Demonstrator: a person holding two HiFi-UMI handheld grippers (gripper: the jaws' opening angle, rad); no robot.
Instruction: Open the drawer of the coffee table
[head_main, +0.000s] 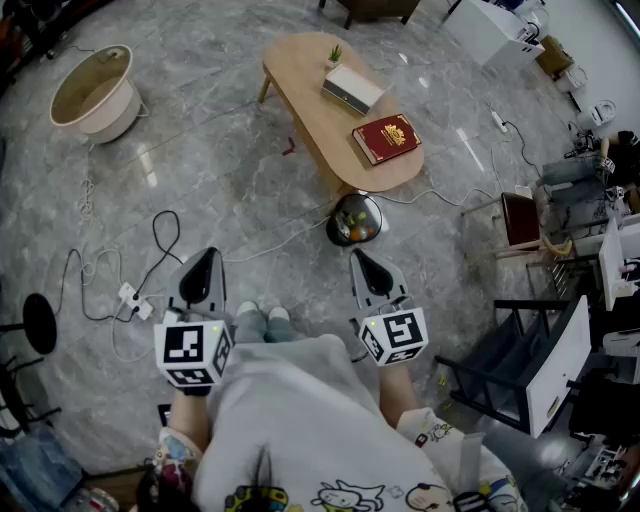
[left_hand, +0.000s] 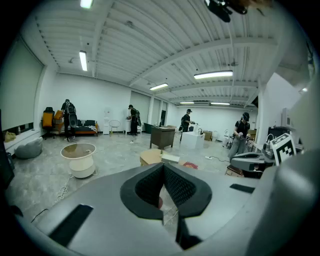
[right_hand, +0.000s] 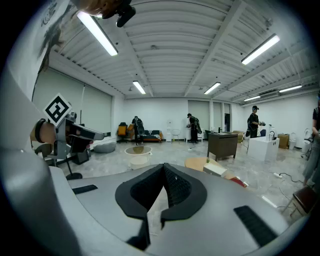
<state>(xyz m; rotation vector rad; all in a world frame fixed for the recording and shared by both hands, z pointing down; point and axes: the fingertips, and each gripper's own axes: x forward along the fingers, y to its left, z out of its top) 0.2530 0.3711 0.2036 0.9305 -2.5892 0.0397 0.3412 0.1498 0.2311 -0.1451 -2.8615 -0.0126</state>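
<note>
there, ribbed black left claw (head_main: 203, 256) and right claw (head_main: 358, 257) closed, empty; oval wooden coffee table (head_main: 310, 108) ahead.

Pale wooden coffee table (head_main: 310, 105), red gold-printed book (head_main: 386, 138), grey marbled floor (head_main: 210, 170)

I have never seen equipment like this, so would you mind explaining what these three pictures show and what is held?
There is no robot: a person stands holding a two-jaw gripper in each hand. The head view looks down from a camera on their head and shows the left gripper and the right gripper, each bearing a marker cube. The other two pictures come from cameras riding on the grippers, looking along their jaws. Both pairs of jaws are shut and hold nothing. Ahead stands the wooden coffee table, well clear of both grippers, carrying a red book, a pale box and a small plant.
</note>
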